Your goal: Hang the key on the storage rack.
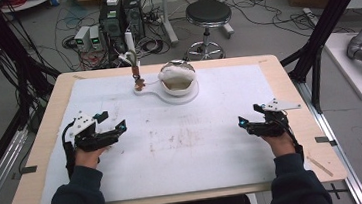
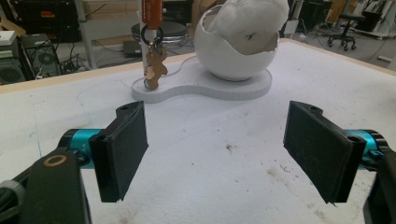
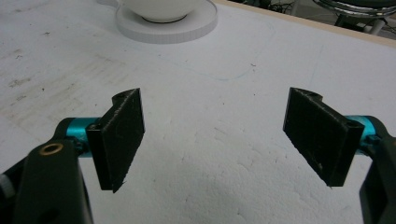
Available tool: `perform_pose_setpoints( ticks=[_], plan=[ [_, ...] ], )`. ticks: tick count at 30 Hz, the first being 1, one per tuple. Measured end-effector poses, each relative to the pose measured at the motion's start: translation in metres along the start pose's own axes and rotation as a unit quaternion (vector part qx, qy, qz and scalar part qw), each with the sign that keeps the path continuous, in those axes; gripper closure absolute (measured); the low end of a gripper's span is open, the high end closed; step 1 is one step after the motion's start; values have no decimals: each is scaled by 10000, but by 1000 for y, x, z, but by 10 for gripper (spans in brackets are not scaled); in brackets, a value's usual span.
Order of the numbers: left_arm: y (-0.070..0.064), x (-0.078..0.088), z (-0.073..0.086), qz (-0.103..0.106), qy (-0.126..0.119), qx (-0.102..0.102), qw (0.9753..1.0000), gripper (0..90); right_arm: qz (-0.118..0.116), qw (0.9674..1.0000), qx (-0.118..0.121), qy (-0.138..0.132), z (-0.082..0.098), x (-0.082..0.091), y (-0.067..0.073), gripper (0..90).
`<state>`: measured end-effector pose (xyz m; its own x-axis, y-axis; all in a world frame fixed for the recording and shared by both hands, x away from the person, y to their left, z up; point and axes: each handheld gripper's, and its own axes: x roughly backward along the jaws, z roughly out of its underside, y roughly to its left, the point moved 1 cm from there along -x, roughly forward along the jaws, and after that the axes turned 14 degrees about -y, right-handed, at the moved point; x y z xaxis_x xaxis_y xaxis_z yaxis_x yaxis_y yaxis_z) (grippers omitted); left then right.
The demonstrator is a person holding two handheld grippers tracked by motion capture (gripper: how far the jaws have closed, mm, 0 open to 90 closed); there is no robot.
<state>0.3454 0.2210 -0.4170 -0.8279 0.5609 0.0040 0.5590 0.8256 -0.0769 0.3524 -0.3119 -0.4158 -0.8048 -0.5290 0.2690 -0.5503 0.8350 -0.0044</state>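
- Nearest the camera, left gripper [image 1: 116, 130] rests on the white foam mat [image 1: 214, 154] with jaws spread wide, holding nothing.
- Small brown figure-shaped charm [image 2: 155, 65] hangs from a ring just beside the white cracked-egg-shaped bowl [image 2: 233, 60] with white stuffing, on its white base at the far centre; a careless reach may swing the charm or tip the bowl.
- Right gripper [image 1: 245, 124] likewise stands spread and empty, near the table's right edge.
- Open mat between grippers gives ample room.
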Motion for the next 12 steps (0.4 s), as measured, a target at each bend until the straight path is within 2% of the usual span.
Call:
perform_pose_setpoints(
  ticks=[12],
  plan=[
    [1,-2,2,-31,41,11,10000,216,-4,10000,-9,1,1,0,-1,210]
  ],
)
